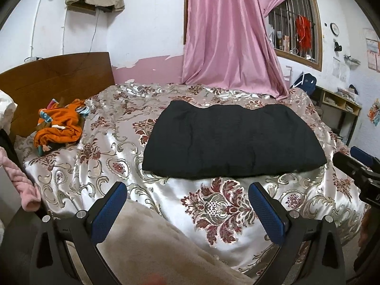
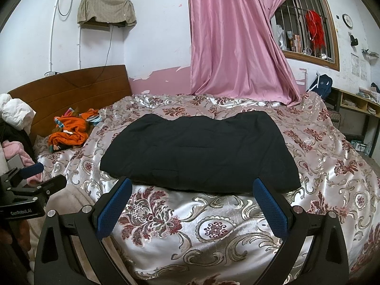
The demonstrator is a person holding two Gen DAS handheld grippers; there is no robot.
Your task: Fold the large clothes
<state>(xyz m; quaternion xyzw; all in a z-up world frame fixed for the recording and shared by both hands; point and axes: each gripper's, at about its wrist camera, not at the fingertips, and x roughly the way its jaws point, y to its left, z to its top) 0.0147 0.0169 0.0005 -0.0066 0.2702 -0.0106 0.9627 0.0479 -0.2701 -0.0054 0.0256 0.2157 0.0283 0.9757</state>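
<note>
A black garment [image 1: 234, 142] [image 2: 201, 154] lies folded into a flat wide rectangle in the middle of the bed, on a shiny floral bedspread [image 1: 213, 209] [image 2: 213, 232]. My left gripper [image 1: 187, 190] hovers open just short of the garment's near edge, nothing between its blue pads [image 1: 109, 211]. My right gripper [image 2: 193, 185] is also open, its fingertips level with the near edge of the cloth, holding nothing. Each gripper shows at the side of the other's view: the right gripper [image 1: 361, 163] at the right edge, the left gripper [image 2: 35, 178] at the left edge.
An orange bundle of clothes [image 1: 59, 125] [image 2: 71, 133] lies by the wooden headboard [image 1: 54, 78]. A beige fleece blanket [image 1: 154, 244] covers the near left corner. A pink curtain [image 1: 225, 35] hangs onto the bed's far side. Shelves [image 1: 339, 102] stand at the right.
</note>
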